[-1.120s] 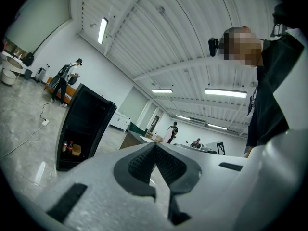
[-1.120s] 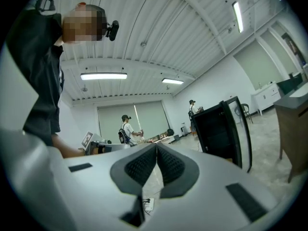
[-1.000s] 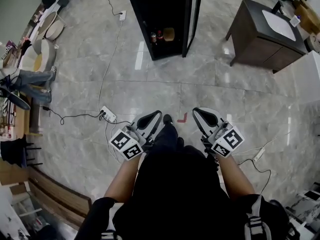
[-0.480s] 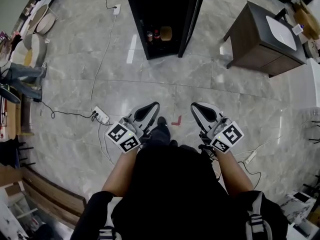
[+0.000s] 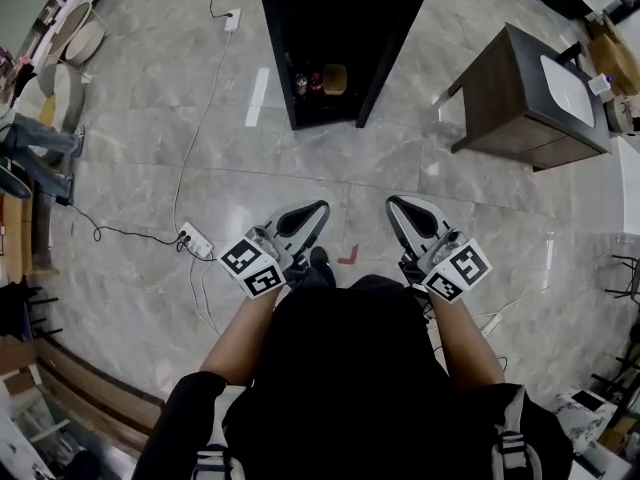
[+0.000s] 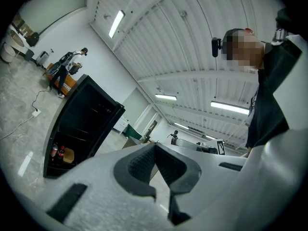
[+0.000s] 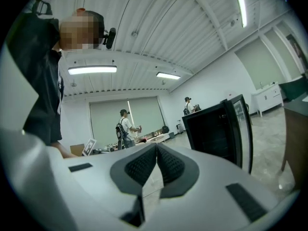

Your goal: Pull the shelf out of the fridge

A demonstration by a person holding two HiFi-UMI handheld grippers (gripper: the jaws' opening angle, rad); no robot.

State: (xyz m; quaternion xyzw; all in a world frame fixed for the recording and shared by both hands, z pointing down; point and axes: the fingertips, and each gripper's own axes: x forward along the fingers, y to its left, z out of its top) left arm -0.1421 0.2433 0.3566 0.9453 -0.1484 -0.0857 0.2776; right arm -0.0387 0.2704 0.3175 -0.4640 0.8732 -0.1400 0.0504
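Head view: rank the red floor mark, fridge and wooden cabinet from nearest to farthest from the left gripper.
1. Red floor mark, just right of the left gripper, by the feet.
2. Fridge, straight ahead, door open.
3. Wooden cabinet, far off to the right.

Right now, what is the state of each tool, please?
Left tool: closed, holding nothing.
Right tool: closed, holding nothing.
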